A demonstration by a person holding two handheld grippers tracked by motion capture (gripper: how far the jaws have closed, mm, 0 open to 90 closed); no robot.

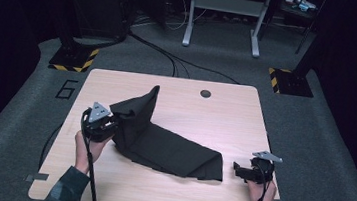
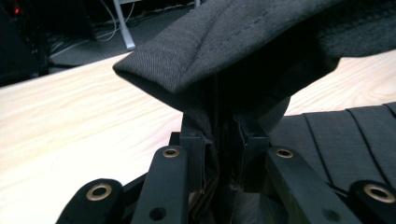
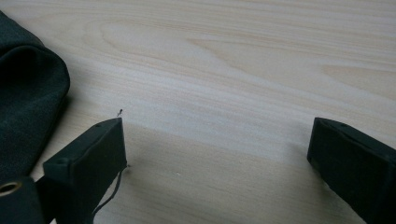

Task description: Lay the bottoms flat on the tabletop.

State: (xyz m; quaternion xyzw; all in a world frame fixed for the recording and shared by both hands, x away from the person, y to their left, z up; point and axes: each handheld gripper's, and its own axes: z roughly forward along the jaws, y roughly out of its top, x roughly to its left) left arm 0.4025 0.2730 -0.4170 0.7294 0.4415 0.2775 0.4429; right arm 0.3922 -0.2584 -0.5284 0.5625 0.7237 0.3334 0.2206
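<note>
The dark cloth [image 1: 162, 141] lay across the bench [image 1: 234, 121], soft, light and limp, so it likely sagged wherever unsupported; the left tool [image 1: 108, 126] pinched its raised hemmed edge, while the right tool [image 1: 239, 171] rested open beside the far corner, the next sensible hold

The cloth [image 1: 162, 141] is black, with thin stitched lines on it. The table [image 1: 225, 118] is light wood with wavy grain. Both grippers have black jaws and grey plates. The floor [image 1: 341, 163] is grey.
</note>
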